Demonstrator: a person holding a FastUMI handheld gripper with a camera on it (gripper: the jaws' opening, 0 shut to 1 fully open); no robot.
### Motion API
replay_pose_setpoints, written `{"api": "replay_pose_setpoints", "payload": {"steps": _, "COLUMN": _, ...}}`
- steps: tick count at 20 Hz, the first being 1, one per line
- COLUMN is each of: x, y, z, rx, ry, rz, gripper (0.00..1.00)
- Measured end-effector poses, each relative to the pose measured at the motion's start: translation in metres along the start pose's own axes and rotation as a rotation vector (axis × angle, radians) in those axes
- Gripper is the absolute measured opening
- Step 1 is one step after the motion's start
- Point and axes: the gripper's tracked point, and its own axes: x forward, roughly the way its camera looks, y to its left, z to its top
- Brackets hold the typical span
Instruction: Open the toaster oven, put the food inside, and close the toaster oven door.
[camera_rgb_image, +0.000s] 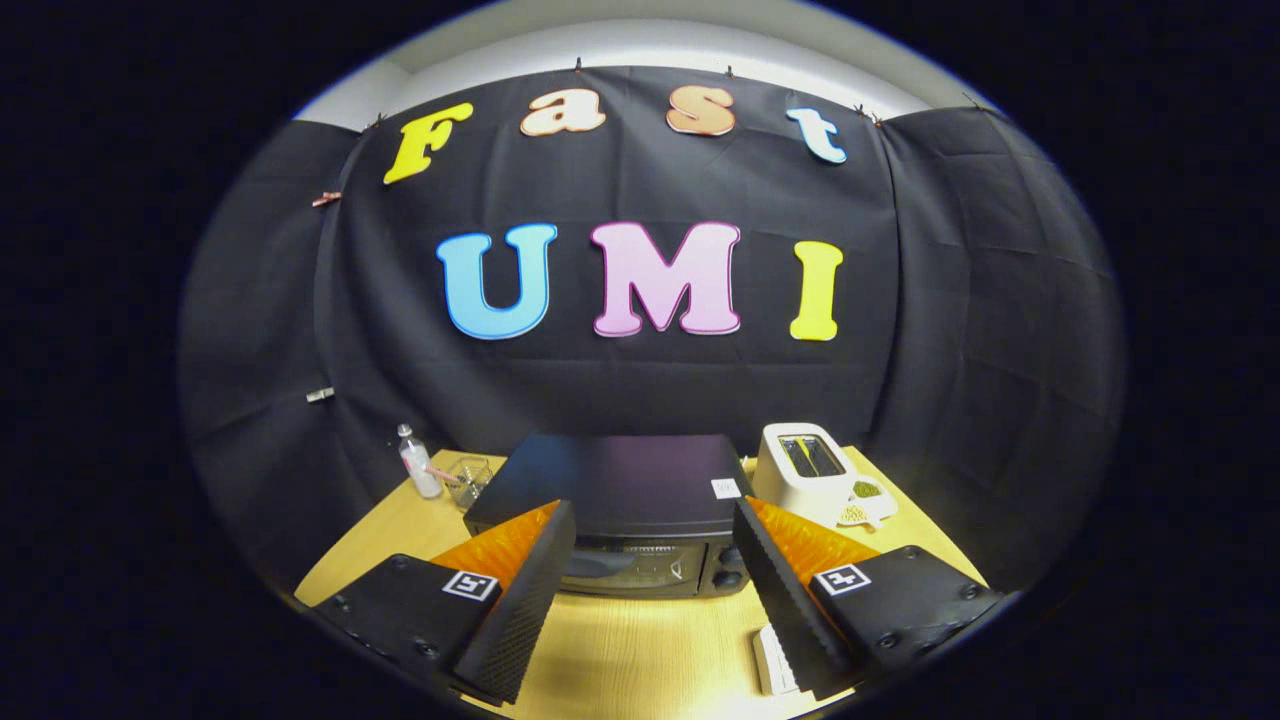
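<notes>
Fingers of the gripper (650, 590) stand spread and empty, toaster oven (625, 520) at twelve o'clock just beyond them with door up, fitting start or finish alike; any approach, I judge, should stay level and centred.

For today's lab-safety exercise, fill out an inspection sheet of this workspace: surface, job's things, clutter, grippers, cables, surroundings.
Surface: light wooden table, brightly lit near the front.
Job's things: black box-shaped toaster oven, door shut, just ahead of the fingers; flat white item on the table by one finger, too hidden to identify.
Clutter: white slot toaster beside the oven; small white dish of green bits against it; clear plastic bottle and clear glass container on the oven's other side.
Grippers: hand-held gripper open, fingers spread, holding nothing.
Cables: nothing seen.
Surroundings: black cloth wall behind the table.
</notes>
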Motion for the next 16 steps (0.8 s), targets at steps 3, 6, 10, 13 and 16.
{"api": "replay_pose_setpoints", "payload": {"steps": 3, "x": -0.01, "y": -0.015, "z": 0.024, "rx": -0.049, "ry": -0.057, "rz": -0.033, "gripper": 0.98}}
{"api": "replay_pose_setpoints", "payload": {"steps": 6, "x": -0.025, "y": -0.025, "z": 0.054, "rx": -0.088, "ry": -0.126, "rz": -0.064, "gripper": 0.98}}
{"api": "replay_pose_setpoints", "payload": {"steps": 10, "x": -0.038, "y": -0.039, "z": 0.081, "rx": -0.098, "ry": -0.177, "rz": -0.102, "gripper": 0.97}}
{"api": "replay_pose_setpoints", "payload": {"steps": 13, "x": -0.043, "y": -0.048, "z": 0.085, "rx": -0.09, "ry": -0.193, "rz": -0.119, "gripper": 0.97}}
{"api": "replay_pose_setpoints", "payload": {"steps": 16, "x": -0.043, "y": -0.055, "z": 0.081, "rx": -0.096, "ry": -0.188, "rz": -0.138, "gripper": 0.97}}
